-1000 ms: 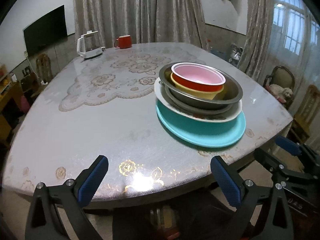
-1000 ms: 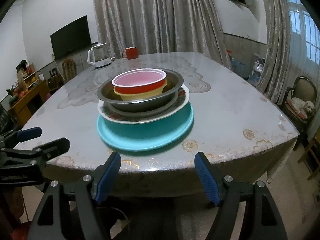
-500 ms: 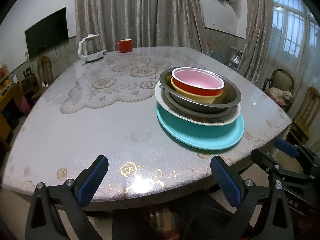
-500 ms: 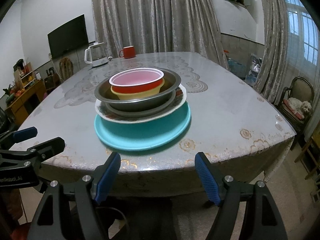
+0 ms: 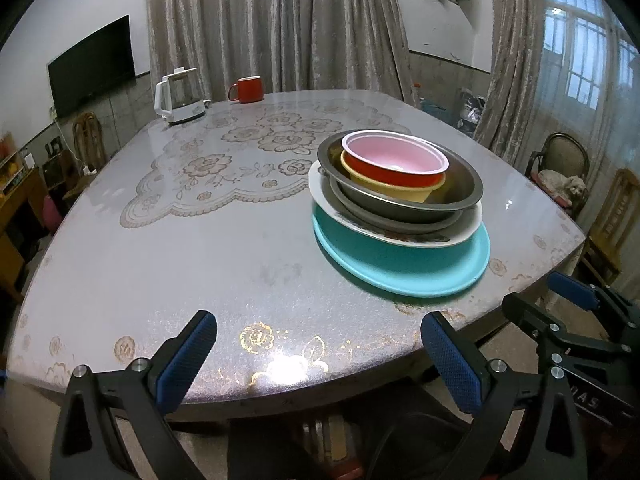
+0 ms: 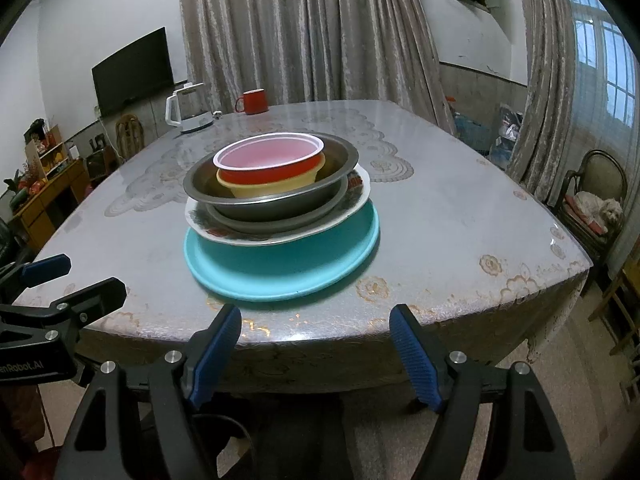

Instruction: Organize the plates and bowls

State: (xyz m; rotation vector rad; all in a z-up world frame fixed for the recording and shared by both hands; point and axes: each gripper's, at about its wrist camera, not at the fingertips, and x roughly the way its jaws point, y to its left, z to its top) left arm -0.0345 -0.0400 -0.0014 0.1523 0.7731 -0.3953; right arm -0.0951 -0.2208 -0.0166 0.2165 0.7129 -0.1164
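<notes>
Dishes (image 6: 280,200) stacked — both grippers apart

Red bowl (image 6: 269,160) tops stack on teal plate (image 6: 280,268); right gripper (image 6: 316,350) agape, empty.

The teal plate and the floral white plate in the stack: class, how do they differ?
The teal plate is plain, the floral white plate patterned at its rim. The teal plate lies on the table; the floral white plate rests on it. The teal plate spreads wider. Both lie flat and carry the bowls.
</notes>
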